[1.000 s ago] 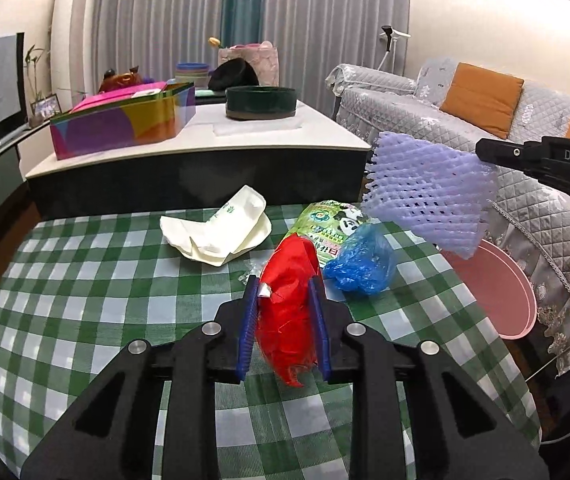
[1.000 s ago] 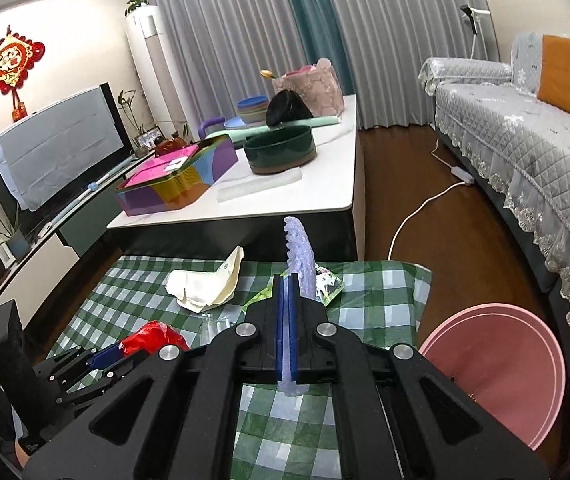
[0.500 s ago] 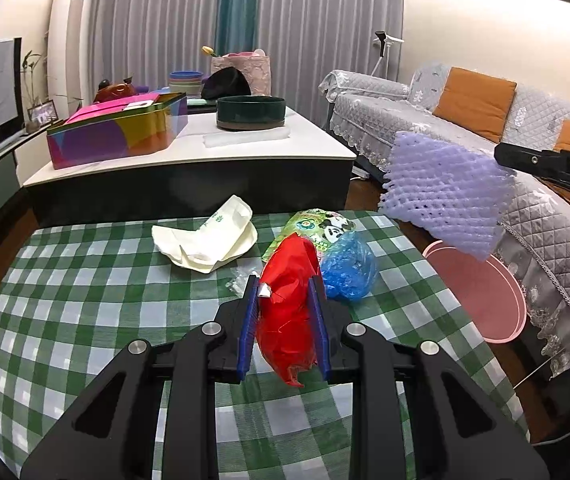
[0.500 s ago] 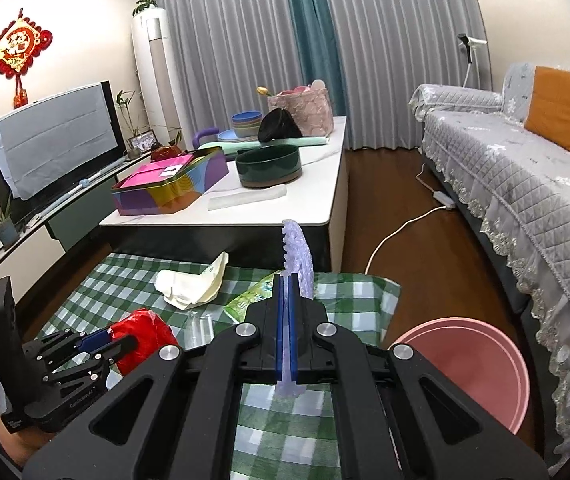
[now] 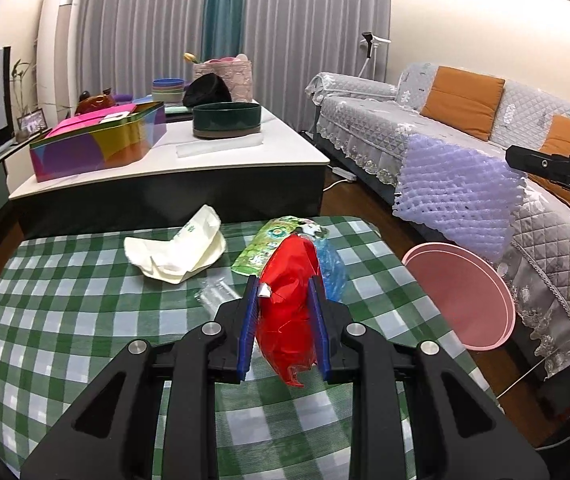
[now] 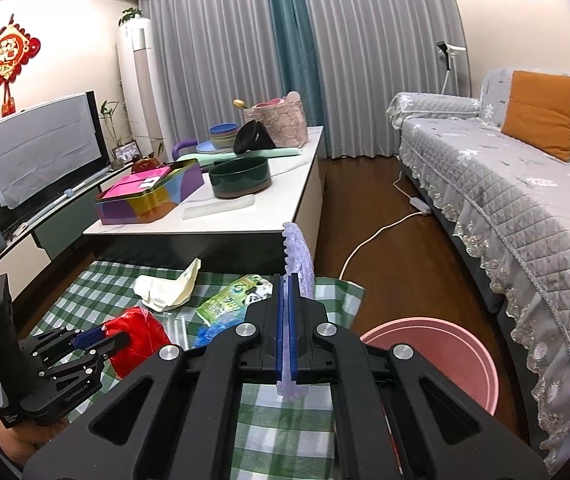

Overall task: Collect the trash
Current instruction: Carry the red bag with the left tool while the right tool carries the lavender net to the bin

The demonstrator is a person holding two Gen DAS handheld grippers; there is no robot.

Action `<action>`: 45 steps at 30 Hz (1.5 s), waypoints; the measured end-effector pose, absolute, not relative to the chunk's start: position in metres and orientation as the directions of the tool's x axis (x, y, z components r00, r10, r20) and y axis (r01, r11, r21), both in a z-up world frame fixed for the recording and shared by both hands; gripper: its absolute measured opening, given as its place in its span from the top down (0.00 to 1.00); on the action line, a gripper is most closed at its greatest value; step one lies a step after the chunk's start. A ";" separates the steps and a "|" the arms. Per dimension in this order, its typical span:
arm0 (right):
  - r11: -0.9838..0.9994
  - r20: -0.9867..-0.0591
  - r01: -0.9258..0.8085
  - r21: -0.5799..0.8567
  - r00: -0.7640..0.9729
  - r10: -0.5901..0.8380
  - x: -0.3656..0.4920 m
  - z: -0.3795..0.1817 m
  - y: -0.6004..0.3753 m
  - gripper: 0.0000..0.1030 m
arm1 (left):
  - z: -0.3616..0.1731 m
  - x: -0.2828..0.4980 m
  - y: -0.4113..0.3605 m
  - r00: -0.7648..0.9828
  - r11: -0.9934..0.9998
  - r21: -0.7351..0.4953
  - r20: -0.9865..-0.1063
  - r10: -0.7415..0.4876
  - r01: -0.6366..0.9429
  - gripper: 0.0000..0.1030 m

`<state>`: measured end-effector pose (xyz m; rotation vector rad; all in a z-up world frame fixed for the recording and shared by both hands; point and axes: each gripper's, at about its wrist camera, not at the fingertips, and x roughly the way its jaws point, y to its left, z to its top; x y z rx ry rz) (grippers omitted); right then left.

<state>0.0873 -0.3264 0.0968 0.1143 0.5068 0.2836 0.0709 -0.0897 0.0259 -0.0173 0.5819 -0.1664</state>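
My left gripper is shut on a crumpled red wrapper, held above the green checked tablecloth. From the right wrist view the same red wrapper sits in the left gripper at lower left. My right gripper is shut on a flat purple foam net, seen edge-on. That purple foam net hangs in the air right of the table, above the pink bin. On the cloth lie a cream paper bag, a green snack packet and a blue plastic wad.
The pink bin stands on the wooden floor between the table's right edge and a grey covered sofa. A white-topped coffee table behind carries a colourful tin and a dark green bowl. A white cable crosses the floor.
Both grippers have drifted right with their loads still held. The purple net now hangs nearer the sofa and over the pink bin; more of the bin shows in both views.
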 end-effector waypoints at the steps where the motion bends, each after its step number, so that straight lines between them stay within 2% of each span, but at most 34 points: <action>1: 0.956 -0.462 -0.233 0.178 0.838 0.290 0.086 0.097 -0.330 0.98 | 0.026 0.071 -0.092 0.822 0.986 -0.063 -0.545 -0.165 0.156 0.76; 28: 0.981 -0.479 -0.038 0.189 0.869 0.126 0.081 0.088 -0.418 0.98 | 0.025 0.093 -0.166 0.784 0.956 -0.080 -0.555 -0.279 0.283 0.76; 45: 0.985 -0.523 0.068 0.159 0.852 0.026 0.087 0.064 -0.456 0.98 | 0.019 0.117 -0.236 0.742 0.916 -0.069 -0.563 -0.363 0.395 0.76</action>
